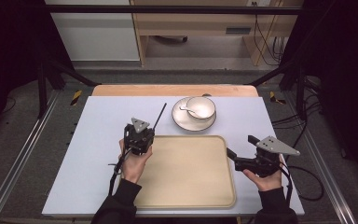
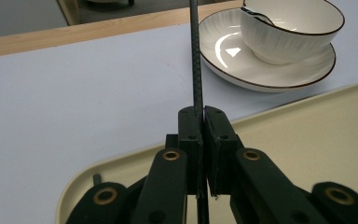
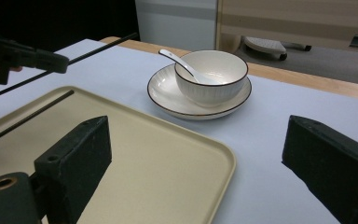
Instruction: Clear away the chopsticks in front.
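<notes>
- High view: the left gripper (image 1: 145, 133) sits at the tray's (image 1: 186, 186) far left corner, closed on a thin dark chopstick (image 1: 160, 115). The stick's long axis runs forward and slightly right, its far tip ending near the plate (image 1: 182, 122) that carries the bowl (image 1: 201, 107) and spoon (image 1: 187, 109). The right gripper (image 1: 238, 148) is at the tray's right edge, pointing left and forward, well apart from the stick.
- Left gripper view: the jaws are pinched together on the chopstick (image 2: 196, 56), which rises straight out from between them toward the plate (image 2: 223, 56); its tail end passes back under the jaws over the tray (image 2: 307, 121).
- Right gripper view: this gripper's jaws stand wide apart with nothing between them. The left gripper (image 3: 51, 60) shows at far left with the chopstick (image 3: 107, 46) held in the air; a second chopstick (image 3: 28, 119) lies flat on the tray (image 3: 168, 158), its long axis running parallel to the one being held. My guess is that the left hand will lay the stick beside its mate.
</notes>
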Motion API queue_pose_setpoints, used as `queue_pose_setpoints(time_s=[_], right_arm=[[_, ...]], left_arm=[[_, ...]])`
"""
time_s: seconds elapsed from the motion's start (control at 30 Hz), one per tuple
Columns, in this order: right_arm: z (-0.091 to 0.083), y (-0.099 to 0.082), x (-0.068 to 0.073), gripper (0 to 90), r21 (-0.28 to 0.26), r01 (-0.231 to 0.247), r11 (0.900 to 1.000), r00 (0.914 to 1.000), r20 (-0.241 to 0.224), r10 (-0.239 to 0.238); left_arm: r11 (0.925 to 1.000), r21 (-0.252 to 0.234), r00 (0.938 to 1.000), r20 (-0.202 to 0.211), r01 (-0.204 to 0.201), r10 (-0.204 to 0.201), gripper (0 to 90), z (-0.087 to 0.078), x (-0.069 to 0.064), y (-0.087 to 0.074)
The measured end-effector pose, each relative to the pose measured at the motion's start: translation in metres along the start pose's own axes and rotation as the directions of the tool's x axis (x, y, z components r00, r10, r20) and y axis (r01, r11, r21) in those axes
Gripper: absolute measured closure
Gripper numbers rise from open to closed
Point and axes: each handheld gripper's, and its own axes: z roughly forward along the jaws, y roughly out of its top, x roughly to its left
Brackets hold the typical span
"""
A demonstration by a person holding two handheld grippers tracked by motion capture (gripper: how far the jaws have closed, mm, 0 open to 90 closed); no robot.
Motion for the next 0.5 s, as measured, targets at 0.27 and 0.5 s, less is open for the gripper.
queue_pose_setpoints(time_s=[0.27,0.5], right_arm=[[-0.001,0.001,0.003,8.0,-0.004,0.008,1.0,1.0,-0.006,-0.008],[0.001,0.0,0.004,8.0,0.005,0.011,0.9999,0.9999,-0.005,-0.011]], left_arm=[[0.9981,-0.051,0.9993,-0.002,0.036,-0.036,85.4,-0.028,-0.002,-0.027],[0.9925,-0.096,0.9959,-0.043,0.075,-0.08,85.4,-0.049,-0.006,-0.048]])
